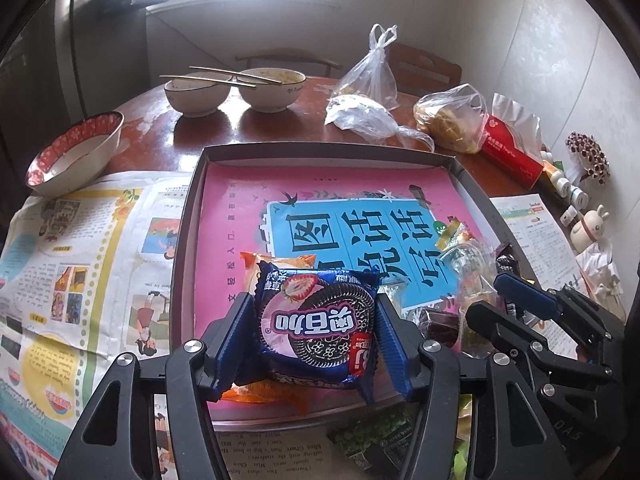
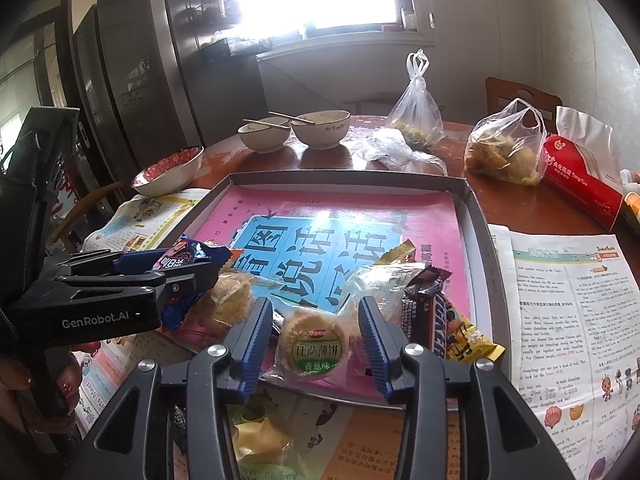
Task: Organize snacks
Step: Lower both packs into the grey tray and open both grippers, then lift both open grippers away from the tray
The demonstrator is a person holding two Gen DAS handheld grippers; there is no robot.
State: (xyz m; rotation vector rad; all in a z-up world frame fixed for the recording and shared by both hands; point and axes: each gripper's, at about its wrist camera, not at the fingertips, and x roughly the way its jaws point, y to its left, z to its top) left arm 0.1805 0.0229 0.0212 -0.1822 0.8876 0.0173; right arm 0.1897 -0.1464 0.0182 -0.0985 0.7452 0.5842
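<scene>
A: Fingers first. What has the left gripper (image 1: pixel 316 320) got?

B: Blue cookie packet (image 1: pixel 318 322) sits between its pads, both pads against the packet's sides, jaws about half apart. The packet lies on an orange packet (image 1: pixel 276 262) at the tray's near-left corner.

A: Right gripper (image 2: pixel 316 334)?

B: Jaws partly apart, a clear-wrapped round cracker (image 2: pixel 313 342) between them. Gap shows on each side, pads not pressing. The cracker rests by the tray's near edge.

A: Around that?

B: Chocolate bar (image 2: pixel 430 320) and yellow packet (image 2: pixel 468 336) just right of the cracker, a wrapped cake (image 2: pixel 230 296) to its left. All lie in the tray (image 2: pixel 476 216), on a pink sheet (image 1: pixel 248 192).

A: Beyond the tray?

B: Newspaper (image 1: pixel 80 240) along both sides. Two bowls (image 1: pixel 236 94) with chopsticks at the table's far edge, plastic bags (image 2: pixel 504 148) toward the far right.
</scene>
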